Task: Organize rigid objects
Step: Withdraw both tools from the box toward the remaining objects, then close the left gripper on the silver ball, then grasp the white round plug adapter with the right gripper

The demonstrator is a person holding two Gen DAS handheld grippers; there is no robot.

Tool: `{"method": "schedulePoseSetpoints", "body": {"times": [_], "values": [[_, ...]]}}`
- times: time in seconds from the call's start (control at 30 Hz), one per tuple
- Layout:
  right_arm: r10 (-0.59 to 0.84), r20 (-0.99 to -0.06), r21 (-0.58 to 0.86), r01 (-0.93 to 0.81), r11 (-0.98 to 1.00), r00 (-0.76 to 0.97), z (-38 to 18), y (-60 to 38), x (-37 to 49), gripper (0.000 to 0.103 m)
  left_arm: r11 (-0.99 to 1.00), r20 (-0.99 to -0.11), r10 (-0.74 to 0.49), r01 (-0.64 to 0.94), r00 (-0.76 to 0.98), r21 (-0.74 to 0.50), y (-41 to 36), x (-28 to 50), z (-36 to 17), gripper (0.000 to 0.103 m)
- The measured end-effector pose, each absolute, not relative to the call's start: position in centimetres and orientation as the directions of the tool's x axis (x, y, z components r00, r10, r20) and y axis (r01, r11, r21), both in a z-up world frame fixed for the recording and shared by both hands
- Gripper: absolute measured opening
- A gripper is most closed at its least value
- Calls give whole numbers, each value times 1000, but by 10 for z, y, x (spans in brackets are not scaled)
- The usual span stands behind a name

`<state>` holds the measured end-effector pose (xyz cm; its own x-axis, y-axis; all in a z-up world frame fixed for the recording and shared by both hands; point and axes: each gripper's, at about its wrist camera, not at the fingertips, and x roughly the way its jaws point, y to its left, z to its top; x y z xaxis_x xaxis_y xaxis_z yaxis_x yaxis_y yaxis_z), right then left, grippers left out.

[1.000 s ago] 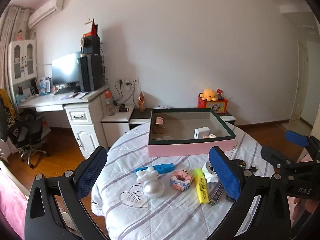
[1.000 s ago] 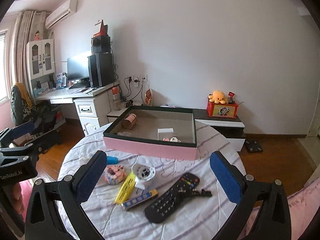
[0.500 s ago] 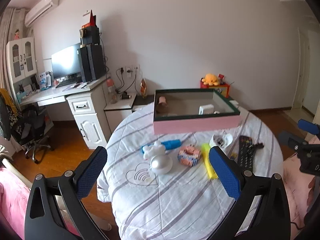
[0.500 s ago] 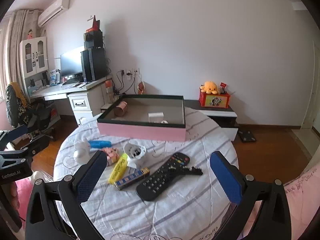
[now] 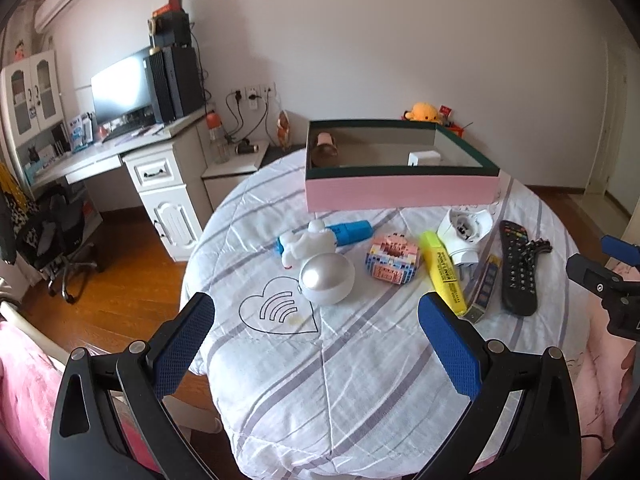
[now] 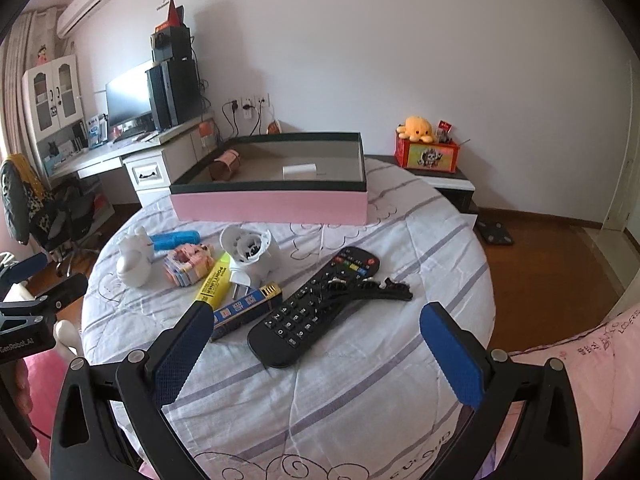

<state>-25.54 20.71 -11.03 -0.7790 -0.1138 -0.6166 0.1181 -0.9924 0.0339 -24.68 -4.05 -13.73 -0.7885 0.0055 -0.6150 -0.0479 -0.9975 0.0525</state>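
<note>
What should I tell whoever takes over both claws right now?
Left claw: open, empty, hovering over the near table edge.
Right claw: open, empty, hovering near the black remote.
Pink box at the far side of the table already holds a brown-and-pink roll and a small white block.
Still on the cloth: remote, black hair clip, yellow highlighter, blue-labelled bar, white plug gadget, brick toy, pearl ball, white figure, blue tube.
Left: box them all.
</note>
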Motion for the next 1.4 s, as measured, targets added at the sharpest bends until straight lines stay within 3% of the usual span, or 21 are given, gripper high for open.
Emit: {"method": "schedulePoseSetpoints", "body": {"times": [0.67, 0.77, 0.83, 0.9, 1.1, 1.2, 1.27, 1.4], "values": [[-165, -670, 47, 181, -982, -723, -131, 170, -325, 103, -1000, -704, -9, -13, -710, 25, -44, -327, -182, 103], [-174, -680, 47, 194, -980, -713, -134, 162, -334, 103, -1000, -720, -5, -11, -694, 17, -47, -337, -188, 91], [-188, -681, 53, 208, -977, -708, -135, 157, -339, 103, -1000, -731, 23, -26, -681, -7, -49, -341, -192, 73], [-188, -688, 49, 214, -976, -701, -137, 152, -345, 103, -999, -739, 41, -45, -672, -14, -49, -343, -196, 65], [-217, -716, 96, 215, -972, -663, -146, 146, -364, 103, -997, -729, 55, -70, -682, -9, -50, -340, -196, 65], [-196, -742, 89, 197, -976, -641, -154, 144, -371, 89, -997, -724, 59, -75, -687, -10, -52, -339, -192, 65], [-199, -754, 92, 199, -976, -626, -159, 144, -375, 66, -997, -722, 60, -80, -690, -7, -51, -337, -190, 65], [-212, -756, 102, 209, -973, -619, -159, 143, -376, 66, -996, -715, 64, -86, -696, -6, -50, -337, -185, 64]]}}
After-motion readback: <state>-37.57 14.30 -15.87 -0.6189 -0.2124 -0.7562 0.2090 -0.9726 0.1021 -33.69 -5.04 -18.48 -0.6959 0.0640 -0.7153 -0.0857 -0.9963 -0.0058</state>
